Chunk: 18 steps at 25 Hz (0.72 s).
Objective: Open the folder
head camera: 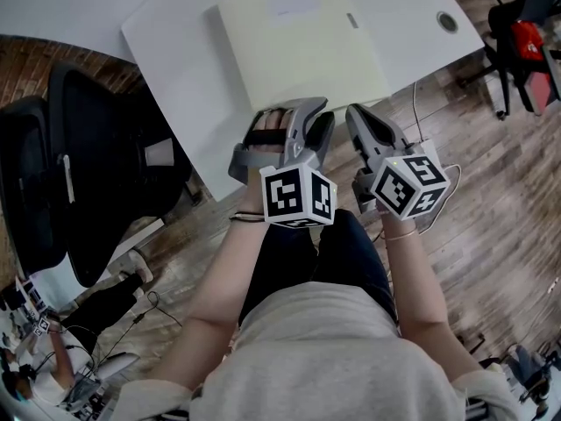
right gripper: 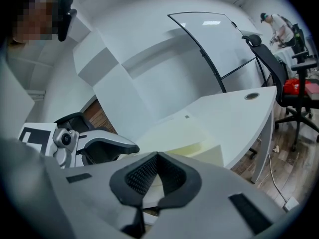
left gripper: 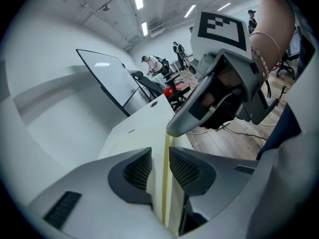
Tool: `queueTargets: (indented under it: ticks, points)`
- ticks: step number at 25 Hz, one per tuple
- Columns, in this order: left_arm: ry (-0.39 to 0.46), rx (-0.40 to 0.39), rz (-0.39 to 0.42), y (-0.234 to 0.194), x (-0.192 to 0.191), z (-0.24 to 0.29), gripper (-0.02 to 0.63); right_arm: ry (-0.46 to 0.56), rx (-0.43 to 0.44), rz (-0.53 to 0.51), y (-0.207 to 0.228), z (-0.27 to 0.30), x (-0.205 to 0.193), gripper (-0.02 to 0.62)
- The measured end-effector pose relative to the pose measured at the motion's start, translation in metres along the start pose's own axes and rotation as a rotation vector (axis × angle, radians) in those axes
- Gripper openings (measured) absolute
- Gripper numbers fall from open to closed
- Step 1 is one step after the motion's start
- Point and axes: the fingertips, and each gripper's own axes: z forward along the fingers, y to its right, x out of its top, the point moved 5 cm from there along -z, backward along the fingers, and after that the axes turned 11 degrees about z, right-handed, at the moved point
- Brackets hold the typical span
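cream folder [head camera: 302, 46] lies flat on the white table [head camera: 166, 33], its pale cover label [head camera: 294, 7] too faint for us to read. we see the left gripper [left gripper: 159, 161] spread around the folder's near edge, pads not pressing. the right gripper [right gripper: 157, 156] has its tips pressed together just beside.

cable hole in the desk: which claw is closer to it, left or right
Right. The right claw is at the near edge of the folder, on the side toward the cable hole. The left claw is beside it, farther from the hole, astride that same edge.
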Motion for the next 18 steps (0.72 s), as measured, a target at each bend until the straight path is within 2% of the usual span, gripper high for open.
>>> queueTargets:
  ticks: [6,11,18]
  points:
    - [-0.014,0.0,0.024,-0.002,0.008,0.01,0.109,-0.002,0.007,-0.004,0.002,0.001,0.0,0.021]
    - [-0.035,0.024,0.086,-0.003,0.009,0.014,0.109,-0.002,0.008,0.001,0.003,0.0,0.001,0.021]
    - [-0.024,0.045,0.064,-0.008,0.009,0.011,0.084,0.008,0.028,-0.011,0.003,0.0,0.004,0.021]
